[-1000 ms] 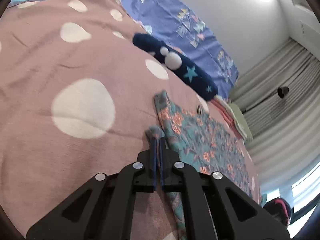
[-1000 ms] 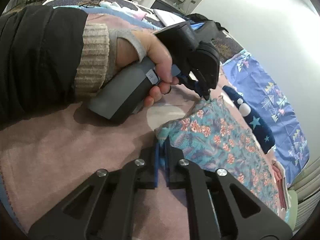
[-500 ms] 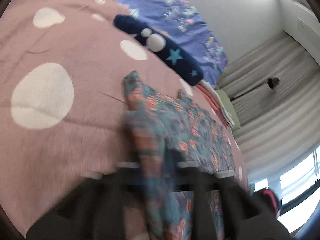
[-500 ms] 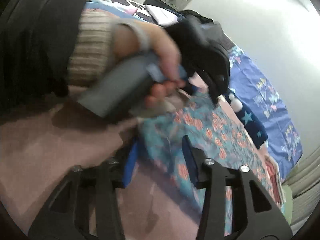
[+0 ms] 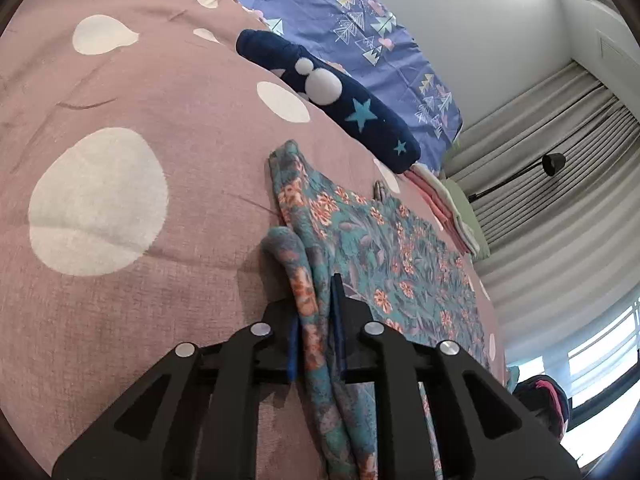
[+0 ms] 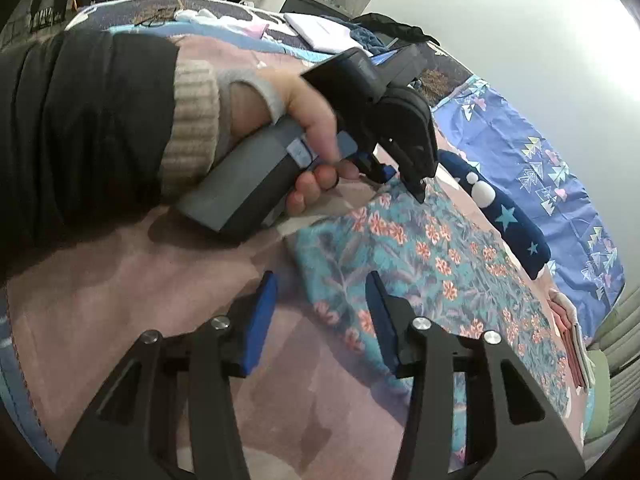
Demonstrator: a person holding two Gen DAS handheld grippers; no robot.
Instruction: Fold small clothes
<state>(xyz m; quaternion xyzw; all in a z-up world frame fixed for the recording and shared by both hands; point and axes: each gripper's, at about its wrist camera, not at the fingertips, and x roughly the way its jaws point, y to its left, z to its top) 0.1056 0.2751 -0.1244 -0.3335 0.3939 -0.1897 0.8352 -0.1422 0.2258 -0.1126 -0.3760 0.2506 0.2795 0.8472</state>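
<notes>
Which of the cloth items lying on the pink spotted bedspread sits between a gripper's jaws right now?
The teal floral garment; its bunched edge runs between the left gripper jaws. The navy star-patterned piece and the folded pink stack lie untouched beyond it.

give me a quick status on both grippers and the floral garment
Left gripper jaws just easing, floral garment strap between them. Right gripper jaws just opened, garment corner released. Nothing in the way.
</notes>
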